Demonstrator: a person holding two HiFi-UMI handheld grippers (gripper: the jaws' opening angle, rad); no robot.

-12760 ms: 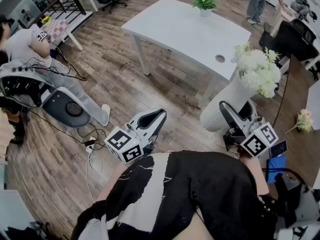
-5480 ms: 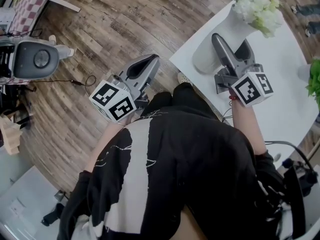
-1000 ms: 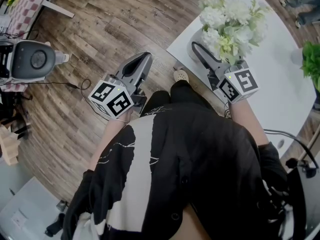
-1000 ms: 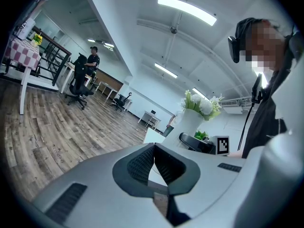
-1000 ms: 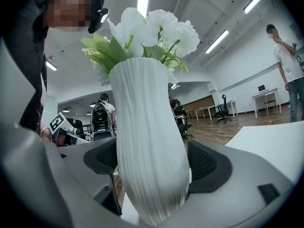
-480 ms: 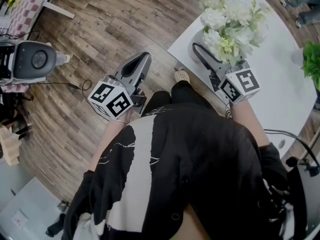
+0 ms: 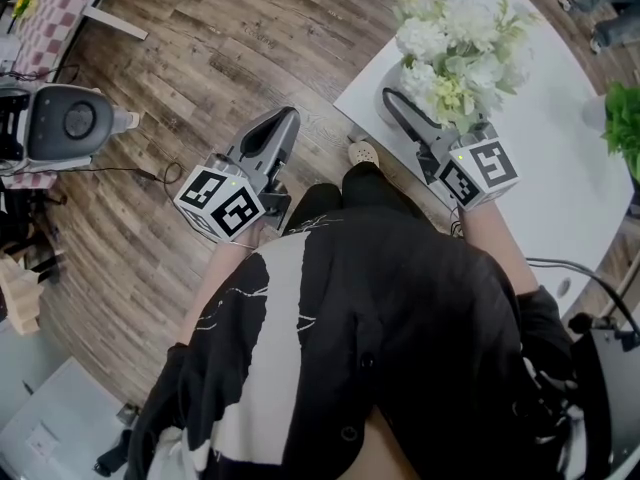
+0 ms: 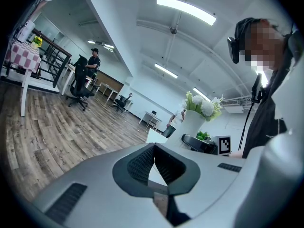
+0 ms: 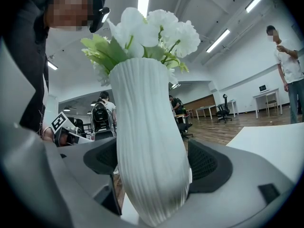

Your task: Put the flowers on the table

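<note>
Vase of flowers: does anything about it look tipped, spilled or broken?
Nothing stands out. The white ribbed vase stands upright, held by the right gripper, flowers intact; it is near the table corner.

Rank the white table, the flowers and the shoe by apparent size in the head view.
1. white table
2. flowers
3. shoe
Though cropped by the frame, the table looks largest anyway.

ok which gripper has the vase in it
The right gripper: its jaws clamp the white ribbed vase of flowers. The left gripper is shut with nothing between its jaws.
</note>
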